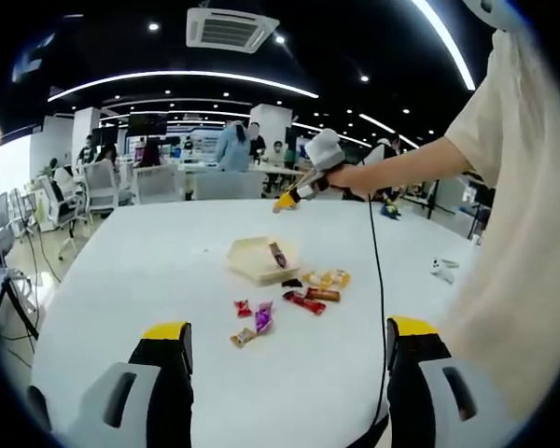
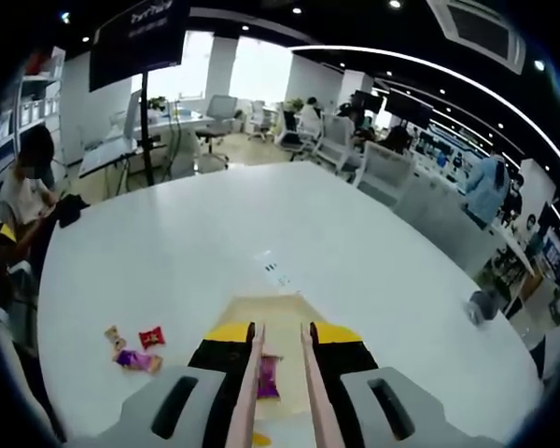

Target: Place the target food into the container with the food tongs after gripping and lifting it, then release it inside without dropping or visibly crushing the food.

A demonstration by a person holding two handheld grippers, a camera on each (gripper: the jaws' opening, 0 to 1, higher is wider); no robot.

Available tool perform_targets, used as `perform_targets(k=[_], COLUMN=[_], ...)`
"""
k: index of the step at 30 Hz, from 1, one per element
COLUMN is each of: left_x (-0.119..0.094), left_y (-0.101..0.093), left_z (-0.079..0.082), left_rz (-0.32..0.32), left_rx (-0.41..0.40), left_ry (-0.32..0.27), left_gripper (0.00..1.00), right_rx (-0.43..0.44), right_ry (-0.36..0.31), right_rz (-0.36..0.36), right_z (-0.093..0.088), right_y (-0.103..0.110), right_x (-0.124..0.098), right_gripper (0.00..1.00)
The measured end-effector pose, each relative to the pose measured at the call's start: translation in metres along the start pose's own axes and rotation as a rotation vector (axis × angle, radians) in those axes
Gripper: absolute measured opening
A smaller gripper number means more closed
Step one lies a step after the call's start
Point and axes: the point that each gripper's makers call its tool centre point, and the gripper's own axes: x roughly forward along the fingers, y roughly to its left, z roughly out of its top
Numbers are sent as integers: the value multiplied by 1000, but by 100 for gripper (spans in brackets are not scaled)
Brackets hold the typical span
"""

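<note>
A shallow beige container (image 1: 252, 261) sits mid-table with a dark purple wrapped candy (image 1: 278, 254) lying in it. In the left gripper view, a person's arm holds my right gripper (image 1: 294, 194) raised beyond the container, apart from it. In the right gripper view, my right gripper (image 2: 278, 329) is shut on the food tongs (image 2: 250, 373). Their two arms run up between the jaws. The purple candy (image 2: 267, 376) shows between the tong arms over the container (image 2: 278, 310). My left gripper (image 1: 289, 331) stands open at the near table edge, nothing between its fingers.
Loose wrapped candies lie on the white table (image 1: 149, 271) near the container: a red one (image 1: 243, 307), a purple one (image 1: 263, 317), a red bar (image 1: 304, 301) and an orange pack (image 1: 329, 278). A cable (image 1: 378, 280) hangs from the right gripper. Office chairs and people stand beyond.
</note>
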Motion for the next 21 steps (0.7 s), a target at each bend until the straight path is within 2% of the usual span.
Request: perform_targets(k=[11, 21], left_x=[2, 5], left_y=[-1, -5], left_z=[0, 1], left_rz=[-2, -21], left_rx=[-1, 2], left_ry=[-3, -5], left_gripper=[85, 86], right_rx=[6, 15], right_ry=[-10, -25], right_rz=[5, -2], right_z=[1, -4], right_y=[2, 6], right_x=[-5, -21], right_gripper=[23, 23])
